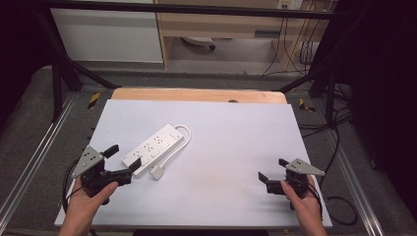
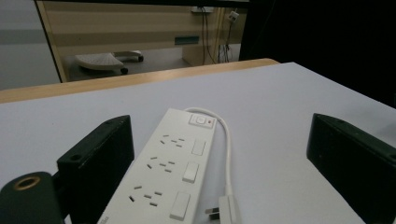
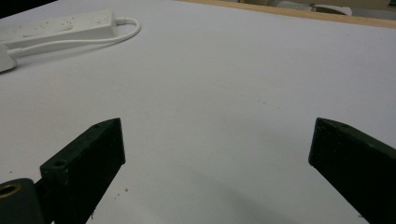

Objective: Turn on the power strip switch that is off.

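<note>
Surface [image 1: 236, 147] is white; the power strip [image 1: 151, 149] lies left of centre, long axis diagonal, near end toward my left side, switch end pointing away-right. Left gripper [image 1: 124, 158] is spread wide w/ nothing held, one jaw just beside the strip's near end. Right gripper [image 1: 271, 168] is also spread, empty, well apart. I'd say left is the nearer one. Plug [image 1: 157, 172] lies just beside the near end, cable looping back to the far end.

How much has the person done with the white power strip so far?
Almost nothing looks done yet. The power strip lies flat on the table, its cord looped and its plug lying loose beside it. The left hand-held gripper is open, with the strip's near end between its jaws. The right hand-held gripper waits open, far off. Grasping and everything after seems left.
</note>
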